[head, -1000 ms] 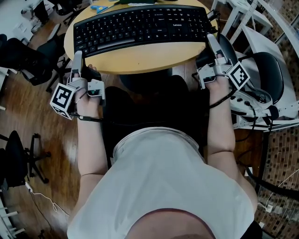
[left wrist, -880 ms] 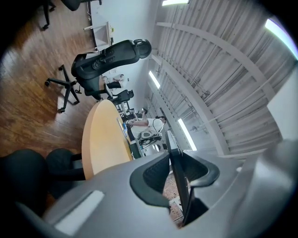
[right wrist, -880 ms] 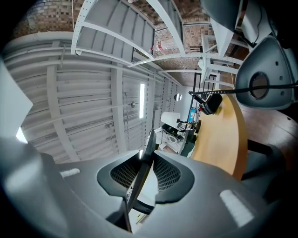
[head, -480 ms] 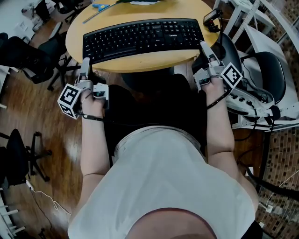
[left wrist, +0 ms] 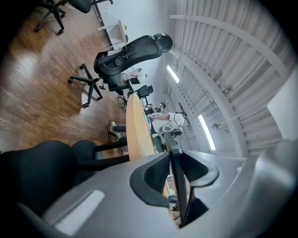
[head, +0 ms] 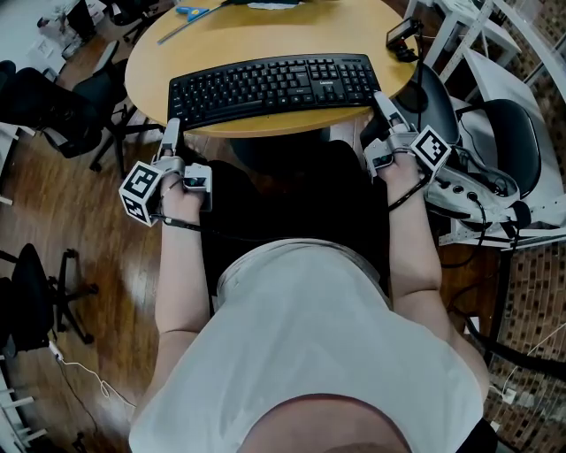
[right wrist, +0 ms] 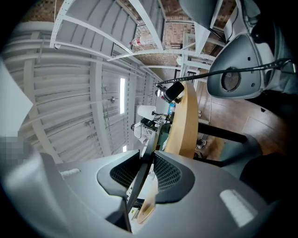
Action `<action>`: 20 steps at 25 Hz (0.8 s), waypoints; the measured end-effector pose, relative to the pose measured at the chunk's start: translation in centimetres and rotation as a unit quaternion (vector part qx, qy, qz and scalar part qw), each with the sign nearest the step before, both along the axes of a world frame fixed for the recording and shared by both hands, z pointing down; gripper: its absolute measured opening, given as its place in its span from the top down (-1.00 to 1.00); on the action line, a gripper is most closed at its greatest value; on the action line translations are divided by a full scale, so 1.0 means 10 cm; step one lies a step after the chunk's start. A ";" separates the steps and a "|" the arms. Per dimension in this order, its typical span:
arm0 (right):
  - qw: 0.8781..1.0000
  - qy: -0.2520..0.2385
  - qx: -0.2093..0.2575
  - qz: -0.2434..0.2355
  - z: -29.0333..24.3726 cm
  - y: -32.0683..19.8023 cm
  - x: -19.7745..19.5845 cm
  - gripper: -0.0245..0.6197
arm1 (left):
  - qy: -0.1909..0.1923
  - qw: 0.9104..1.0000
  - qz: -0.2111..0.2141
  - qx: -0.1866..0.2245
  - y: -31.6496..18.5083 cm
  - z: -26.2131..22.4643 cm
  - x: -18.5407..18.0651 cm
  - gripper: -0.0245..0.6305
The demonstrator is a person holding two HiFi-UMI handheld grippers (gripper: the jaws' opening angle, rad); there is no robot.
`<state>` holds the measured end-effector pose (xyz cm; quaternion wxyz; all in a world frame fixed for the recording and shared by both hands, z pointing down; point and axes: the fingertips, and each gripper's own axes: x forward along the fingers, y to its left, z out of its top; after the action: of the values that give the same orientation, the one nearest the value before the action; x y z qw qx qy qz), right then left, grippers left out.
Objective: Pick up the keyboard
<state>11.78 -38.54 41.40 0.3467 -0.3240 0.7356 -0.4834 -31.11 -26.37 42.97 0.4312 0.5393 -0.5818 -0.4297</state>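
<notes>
A black keyboard (head: 274, 87) lies lengthwise over the round wooden table (head: 265, 49), near its front edge. My left gripper (head: 172, 133) is shut on its front left corner and my right gripper (head: 380, 99) on its right end. In the left gripper view the keyboard (left wrist: 178, 158) shows edge-on as a thin dark slab pinched between the pads, beside the table edge (left wrist: 136, 130). In the right gripper view the keyboard (right wrist: 145, 167) is pinched the same way next to the table edge (right wrist: 184, 123). Whether the keyboard rests on the table I cannot tell.
Blue scissors (head: 196, 11) and a small black device (head: 402, 34) lie at the table's far side. Black office chairs (head: 53, 111) stand to the left on the wooden floor. A white-framed chair (head: 504, 133) and cables crowd the right.
Both grippers have sunk together with the keyboard held between them. It has come down toward the tabletop and looks smaller in the head view.
</notes>
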 end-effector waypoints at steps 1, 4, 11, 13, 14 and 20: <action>1.000 0.000 -0.001 0.000 0.01 0.00 0.00 0.61 | 0.001 1.000 0.000 -0.002 0.00 0.01 0.00 -0.35; 1.000 -0.001 -0.002 -0.001 0.02 0.00 -0.01 0.61 | 0.005 1.000 0.000 -0.004 0.00 0.05 0.00 -0.35; 1.000 0.003 -0.006 0.001 0.06 0.00 0.00 0.61 | 0.007 1.000 0.002 -0.007 0.00 0.09 0.00 -0.35; 1.000 0.003 -0.006 0.000 0.07 0.00 0.00 0.61 | 0.008 1.000 0.002 -0.006 0.01 0.10 0.00 -0.35; 1.000 0.004 -0.006 0.000 0.07 0.00 -0.01 0.61 | 0.008 1.000 0.002 -0.007 0.01 0.10 0.00 -0.35; 1.000 0.018 -0.018 -0.003 0.15 0.00 -0.04 0.60 | 0.012 1.000 -0.002 -0.021 0.00 0.21 -0.04 -0.35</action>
<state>11.33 -38.58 42.95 0.3257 -0.3372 0.7337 -0.4918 -31.49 -26.34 45.07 0.4486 0.5233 -0.5866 -0.4251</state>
